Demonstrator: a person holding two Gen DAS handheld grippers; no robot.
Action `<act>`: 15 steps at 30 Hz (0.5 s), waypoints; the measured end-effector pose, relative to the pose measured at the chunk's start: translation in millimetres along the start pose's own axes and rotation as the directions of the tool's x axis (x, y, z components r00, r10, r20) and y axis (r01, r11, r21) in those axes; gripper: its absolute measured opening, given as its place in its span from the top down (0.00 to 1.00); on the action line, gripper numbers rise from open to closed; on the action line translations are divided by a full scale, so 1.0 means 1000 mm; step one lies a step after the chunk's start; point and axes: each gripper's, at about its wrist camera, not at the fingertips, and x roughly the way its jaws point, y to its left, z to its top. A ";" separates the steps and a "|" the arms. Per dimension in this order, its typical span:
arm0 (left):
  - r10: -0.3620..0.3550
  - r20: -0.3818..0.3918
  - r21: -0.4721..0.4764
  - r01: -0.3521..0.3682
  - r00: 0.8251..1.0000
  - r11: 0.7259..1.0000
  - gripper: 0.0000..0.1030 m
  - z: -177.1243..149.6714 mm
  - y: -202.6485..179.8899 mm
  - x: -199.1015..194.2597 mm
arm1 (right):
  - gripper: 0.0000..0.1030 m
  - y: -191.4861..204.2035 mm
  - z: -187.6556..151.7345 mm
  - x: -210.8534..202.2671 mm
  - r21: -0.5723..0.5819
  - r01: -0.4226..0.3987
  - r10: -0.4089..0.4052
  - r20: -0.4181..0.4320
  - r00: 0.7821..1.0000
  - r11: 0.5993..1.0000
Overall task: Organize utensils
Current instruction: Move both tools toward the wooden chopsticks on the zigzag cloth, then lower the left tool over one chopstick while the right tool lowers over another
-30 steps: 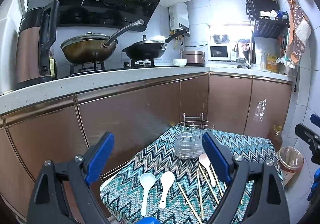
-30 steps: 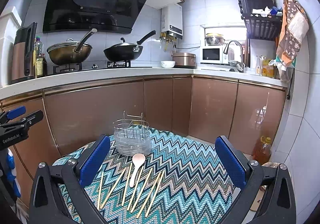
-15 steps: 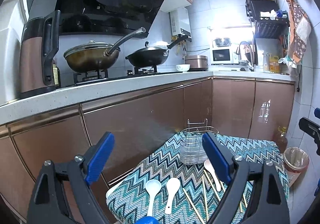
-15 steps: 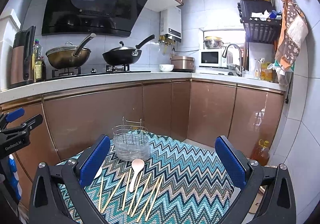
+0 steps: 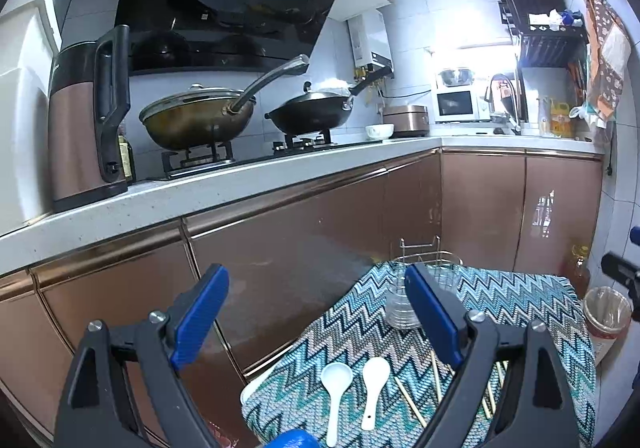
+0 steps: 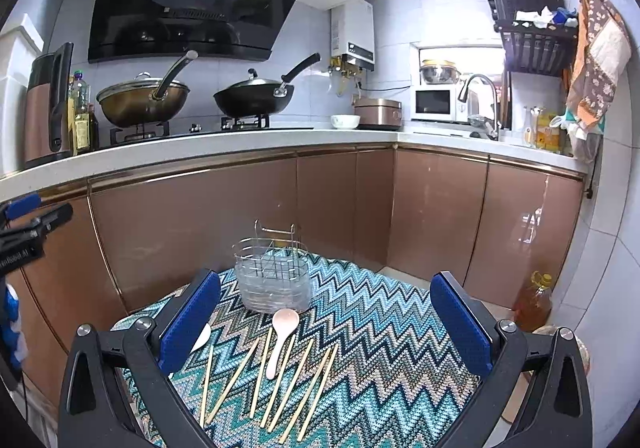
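A long run of glossy copper-brown cabinets with a pale speckled worktop fills the background, carrying a lidded brass-coloured wok and a black wok on the hob.

In front stands the desk, draped in a knitted cloth of teal, white and grey zigzags, coarse in weave.

The left tongs and the right tongs are both black-framed with ribbed blue pads, spread wide and holding nothing, raised above the desk.

At the far side of the cloth stands the utensil caddy, an oval basket of thin steel wire with a tall wire handle loop, seated in a clear plastic drip cup; its wire grid divides it into compartments, and nothing shows inside them.

Just in front of the caddy lie slender pale wooden chopsticks, fanned out loosely rather than paired. A pinkish spoon with a rounded bowl lies among them, bowl toward the caddy.

To their left, two glossy white soup spoons lie side by side, bowls pointing toward the cabinets.
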 end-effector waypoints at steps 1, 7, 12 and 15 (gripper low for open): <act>-0.001 0.000 0.000 0.001 1.000 1.000 0.13 0.001 0.002 0.001 | 0.00 0.000 -0.001 0.003 -0.002 -0.004 0.004 -0.006 1.000 1.000; -0.021 -0.029 -0.001 0.021 0.999 1.000 0.13 0.000 0.007 0.015 | 0.00 0.004 -0.002 0.021 -0.022 -0.032 0.031 -0.034 0.999 0.999; -0.031 -0.059 -0.027 0.030 0.998 0.999 0.13 -0.004 0.009 0.030 | 0.00 0.007 -0.004 0.034 -0.036 -0.047 0.045 -0.053 0.998 0.998; -0.030 -0.068 -0.046 0.027 0.997 0.999 0.13 -0.006 0.012 0.035 | 0.00 0.009 -0.005 0.043 -0.042 -0.055 0.052 -0.065 0.997 0.998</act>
